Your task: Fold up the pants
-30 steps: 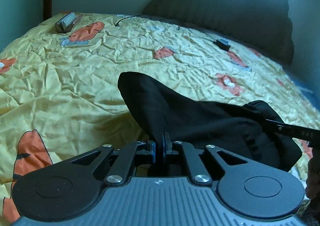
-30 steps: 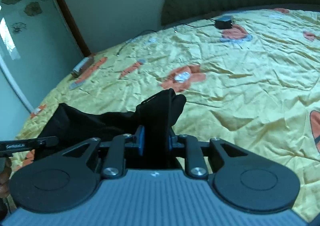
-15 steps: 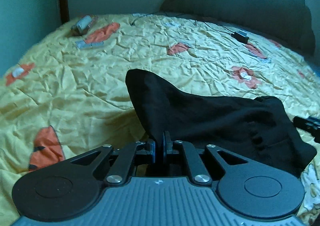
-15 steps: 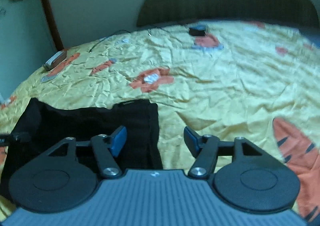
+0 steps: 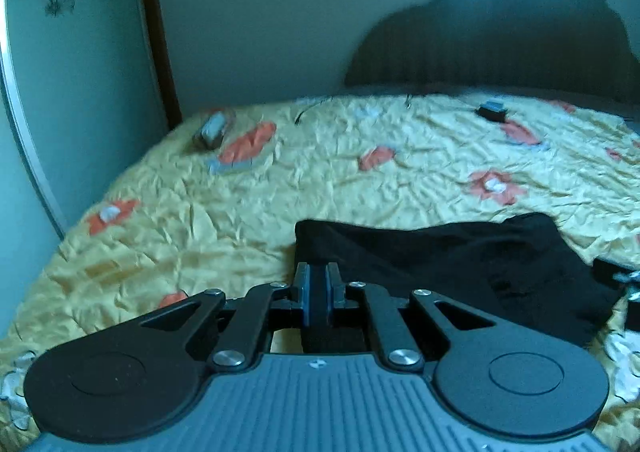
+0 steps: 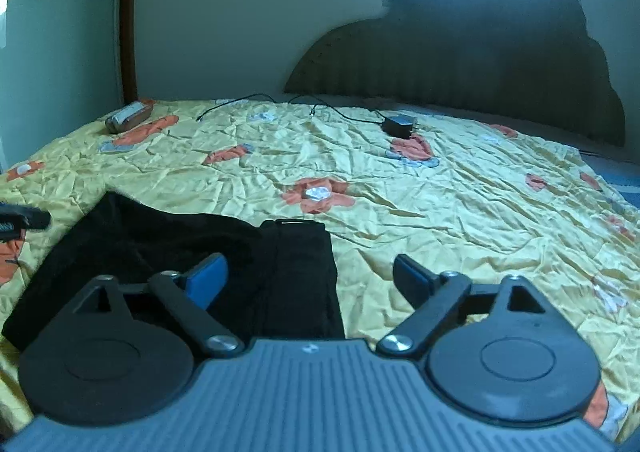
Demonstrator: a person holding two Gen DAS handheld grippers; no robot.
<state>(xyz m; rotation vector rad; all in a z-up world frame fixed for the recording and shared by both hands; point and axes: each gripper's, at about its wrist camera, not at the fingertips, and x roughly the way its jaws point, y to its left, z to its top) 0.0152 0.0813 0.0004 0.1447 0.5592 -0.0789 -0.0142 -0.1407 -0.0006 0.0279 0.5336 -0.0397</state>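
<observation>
The black pants (image 5: 460, 256) lie folded on the yellow bedspread (image 5: 280, 195). My left gripper (image 5: 316, 284) is shut on the near left edge of the pants, low over the bed. In the right wrist view the pants (image 6: 172, 244) lie flat at lower left with the waistband end (image 6: 300, 228) toward the middle. My right gripper (image 6: 310, 276) is wide open and empty, just above the near right edge of the pants. The tip of the left gripper (image 6: 24, 217) shows at the left edge.
A black charger (image 6: 398, 125) with its cable lies near the dark headboard (image 6: 460, 51). A small grey box (image 6: 128, 115) sits at the far left corner of the bed. A wall and a door frame (image 5: 156, 31) stand on the left.
My right gripper let go of the pants and opened wide. The pants dropped from a raised bunch to lying flat. My left gripper lowered, still shut on the cloth.
</observation>
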